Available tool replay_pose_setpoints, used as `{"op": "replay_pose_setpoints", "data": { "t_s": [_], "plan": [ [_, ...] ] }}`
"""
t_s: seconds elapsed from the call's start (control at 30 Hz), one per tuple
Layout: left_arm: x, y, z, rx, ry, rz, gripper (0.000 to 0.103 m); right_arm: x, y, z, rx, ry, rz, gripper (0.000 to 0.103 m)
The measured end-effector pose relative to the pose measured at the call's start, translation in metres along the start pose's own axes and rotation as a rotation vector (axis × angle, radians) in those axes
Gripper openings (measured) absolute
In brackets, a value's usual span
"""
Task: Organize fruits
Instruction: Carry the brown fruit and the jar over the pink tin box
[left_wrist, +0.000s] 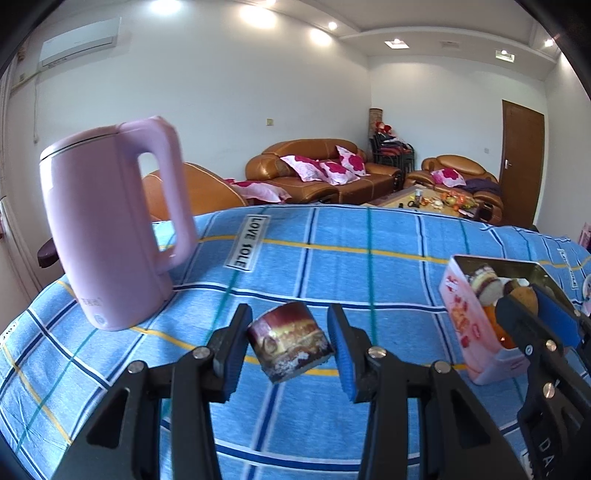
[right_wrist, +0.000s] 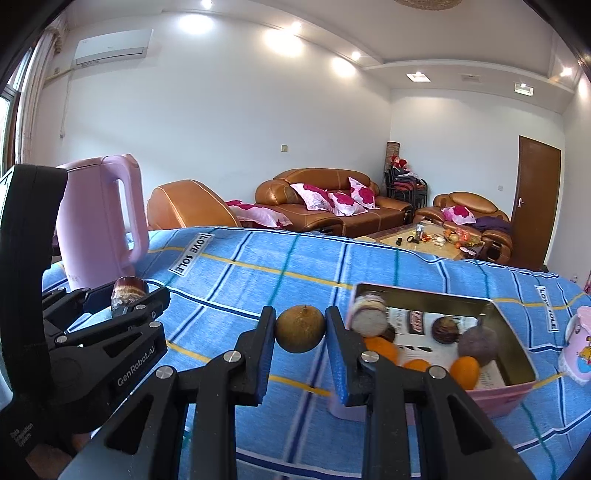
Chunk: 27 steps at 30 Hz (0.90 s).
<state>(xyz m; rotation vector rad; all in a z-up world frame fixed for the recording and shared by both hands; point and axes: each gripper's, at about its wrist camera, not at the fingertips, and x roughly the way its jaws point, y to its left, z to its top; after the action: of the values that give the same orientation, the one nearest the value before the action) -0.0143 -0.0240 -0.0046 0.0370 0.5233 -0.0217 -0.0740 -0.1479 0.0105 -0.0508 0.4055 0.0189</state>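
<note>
Checked tabletop (right_wrist: 258, 258): tin (right_wrist: 517, 354) part-filled, right claw (right_wrist: 300, 328) gripping brown fruit (right_wrist: 300, 328), left claw (left_wrist: 290, 343) loosely around wrapped snack (left_wrist: 290, 343), both still outside

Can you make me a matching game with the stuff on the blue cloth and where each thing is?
Things:
1. brown round fruit
2. burger-picture can
3. pink kettle
4. oranges

Places:
A. lying inside the pink tin
B. standing at the far left of the blue cloth
C. between the fingers of the right hand-held gripper, which are closed on it
D. between the open fingers of the left hand-held gripper

Pairs: 1-C, 2-D, 3-B, 4-A
</note>
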Motion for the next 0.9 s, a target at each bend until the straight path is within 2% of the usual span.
{"op": "replay_pose_setpoints", "data": {
  "t_s": [0.47, 0.9],
  "plan": [
    [-0.007, -0.042, 0.009, -0.004, -0.015, -0.070, 0.044, -0.008, -0.052, 0.003, 0.019, -0.037, -0.077, 0.029],
    [-0.008, -0.111, 0.026, 0.042, -0.037, -0.184, 0.044, -0.011, -0.113, 0.011, 0.052, -0.065, -0.199, 0.029]
  ]
}}
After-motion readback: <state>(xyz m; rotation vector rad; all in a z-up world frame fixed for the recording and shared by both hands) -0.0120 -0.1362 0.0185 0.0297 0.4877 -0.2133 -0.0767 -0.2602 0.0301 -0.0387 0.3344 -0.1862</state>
